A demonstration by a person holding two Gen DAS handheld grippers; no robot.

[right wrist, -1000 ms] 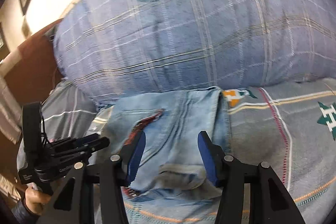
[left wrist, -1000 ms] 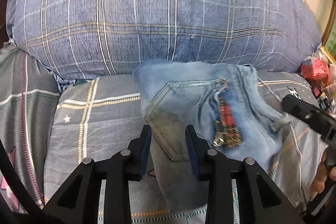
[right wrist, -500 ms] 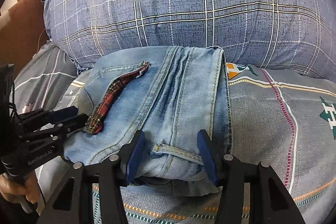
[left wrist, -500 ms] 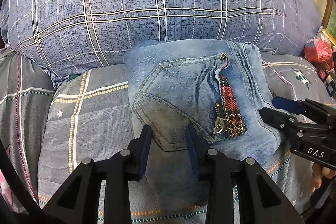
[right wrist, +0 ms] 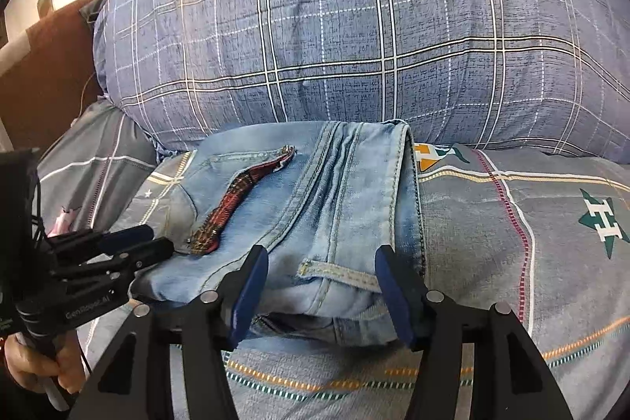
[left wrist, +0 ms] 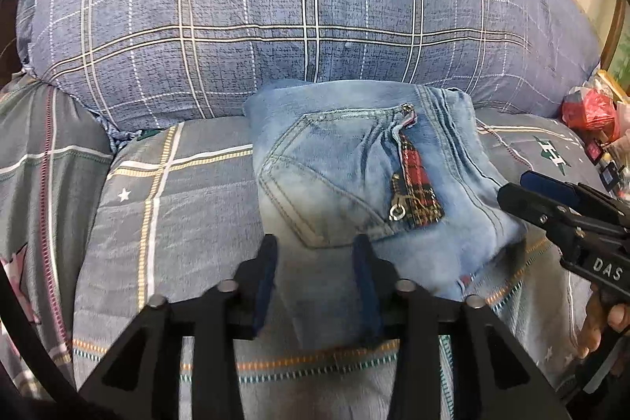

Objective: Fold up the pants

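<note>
The left gripper [left wrist: 315,282] has its jaws apart and opening, hanging just short of the near edge of the folded jeans [left wrist: 354,184]; nothing is between its pads but the checked bedsheet [left wrist: 177,223] and the denim's near border. The right gripper [right wrist: 321,290] is likewise opening, its pads straddling the waistband end with the belt loop [right wrist: 338,272], not pressing on it. The jeans already lie as a compact folded bundle, back pocket and tartan zip trim [left wrist: 417,184] uppermost, so the folding looks essentially done; at most a release and tidy remain. Beyond the bundle, touching its far edge, rises the plaid pillow [right wrist: 354,46].
</note>
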